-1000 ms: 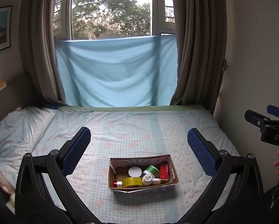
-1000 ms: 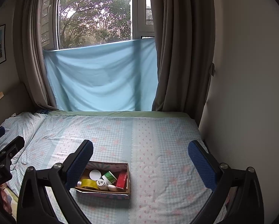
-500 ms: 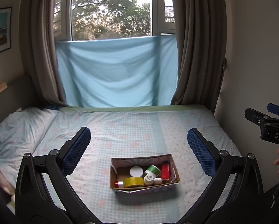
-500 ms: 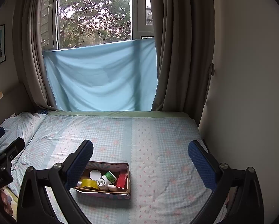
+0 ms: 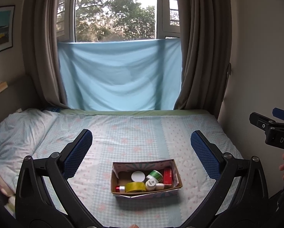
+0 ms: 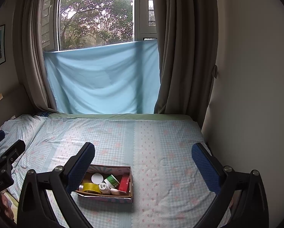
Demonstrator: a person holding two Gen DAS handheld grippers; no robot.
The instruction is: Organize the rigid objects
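Observation:
A small cardboard box [image 5: 123, 171] sits on the bed [image 5: 142, 133] near its front edge. It holds a yellow tape roll [image 5: 135, 187], a white round lid [image 5: 138, 176], a green-labelled jar [image 5: 155, 174], a red carton [image 5: 167, 175], a white bottle [image 5: 151, 184] and a small red item [image 5: 120, 188]. My left gripper [image 5: 141, 150] is open and empty, held above and before the box. My right gripper [image 6: 143, 163] is open and empty; the box [image 6: 126, 172] lies low under its left finger [image 6: 83, 163].
A pillow [image 5: 14, 131] lies at the bed's left. A wall [image 6: 256, 95] runs along the right side of the bed. Curtains and a light blue cloth [image 5: 119, 76] hang over the window at the far end.
The left wrist view has shifted slightly so the box sits a little further right. The right gripper has barely moved. Both stay open.

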